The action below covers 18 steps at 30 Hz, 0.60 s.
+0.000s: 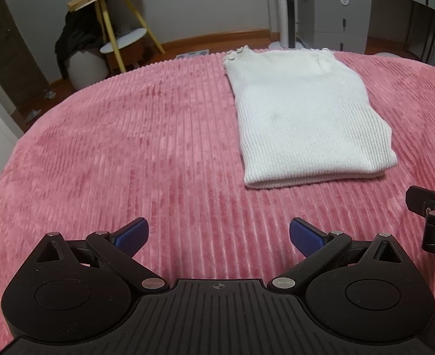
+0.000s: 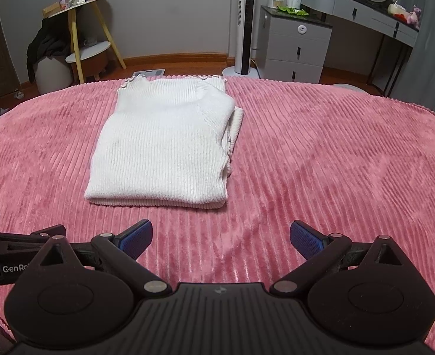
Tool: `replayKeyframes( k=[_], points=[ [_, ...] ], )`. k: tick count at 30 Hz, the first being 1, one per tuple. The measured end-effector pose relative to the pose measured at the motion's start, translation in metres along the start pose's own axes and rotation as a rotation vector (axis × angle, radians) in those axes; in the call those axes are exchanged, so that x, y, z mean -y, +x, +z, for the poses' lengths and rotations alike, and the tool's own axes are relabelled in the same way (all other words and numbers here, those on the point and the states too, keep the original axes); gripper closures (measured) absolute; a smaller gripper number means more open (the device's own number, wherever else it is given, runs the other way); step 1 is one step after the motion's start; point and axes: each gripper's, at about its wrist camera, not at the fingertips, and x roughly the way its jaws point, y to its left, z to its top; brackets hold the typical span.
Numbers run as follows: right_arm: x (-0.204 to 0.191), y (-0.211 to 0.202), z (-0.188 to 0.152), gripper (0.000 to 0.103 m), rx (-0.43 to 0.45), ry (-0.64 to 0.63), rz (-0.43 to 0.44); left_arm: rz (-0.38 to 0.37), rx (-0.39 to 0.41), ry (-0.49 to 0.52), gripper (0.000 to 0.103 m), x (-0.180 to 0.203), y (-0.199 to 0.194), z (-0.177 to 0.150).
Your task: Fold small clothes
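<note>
The white ribbed sweater [image 2: 161, 142] lies flat on the bed [image 2: 335, 153], ahead of both grippers and towards the bed's far edge, its frilled neckline almost at that edge. It is already folded into a neat oblong, with its long axis running from the near edge of the bed to the far edge, in line with the way both cameras look. The doubled fold faces the grippers as a rounded, thick lip.

The left gripper [image 1: 218, 236] sits with its jaws spread wide and holding nothing; from it the sweater [image 1: 306, 112] lies forward and to the right. The right gripper [image 2: 221, 238] is likewise wide apart and holding nothing; from it the sweater lies forward and slightly to the left. So the garment sits between the two lines of reach, and neither gripper touches it. The right gripper looks a little nearer to the folded lip, though the fisheye view makes that uncertain.

The knit is soft, with fine vertical ribs, and a layer of cuff or hem peeks out along its right side. The bed cover is pink plush with corded ridges, likely to cling to the knit. A further fold, if needed, would probably bring the near lip towards the neckline.
</note>
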Motion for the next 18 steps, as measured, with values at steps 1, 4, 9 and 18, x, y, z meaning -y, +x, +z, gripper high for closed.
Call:
replayKeyframes(
  k=[1, 4, 9, 18],
  points=[
    [0.0003, -0.0003, 0.0002, 0.004, 0.000, 0.000, 0.001, 0.001, 0.000, -0.001, 0.000, -0.0004, -0.0002, 0.0002],
    [0.0005, -0.0007, 0.0002, 0.004, 0.001, 0.003, 0.002, 0.005, 0.004, -0.002, 0.000, -0.0018, -0.0017, 0.0005],
    [-0.0001, -0.0026, -0.0005, 0.004, 0.003, 0.001, 0.006, 0.010, 0.007, 0.000, 0.000, -0.0019, -0.0036, -0.0002],
    [0.0015, -0.0060, -0.0011, 0.004, 0.011, 0.006, 0.012, 0.008, 0.013, 0.003, 0.000, -0.0008, -0.0062, -0.0010]
  ],
)
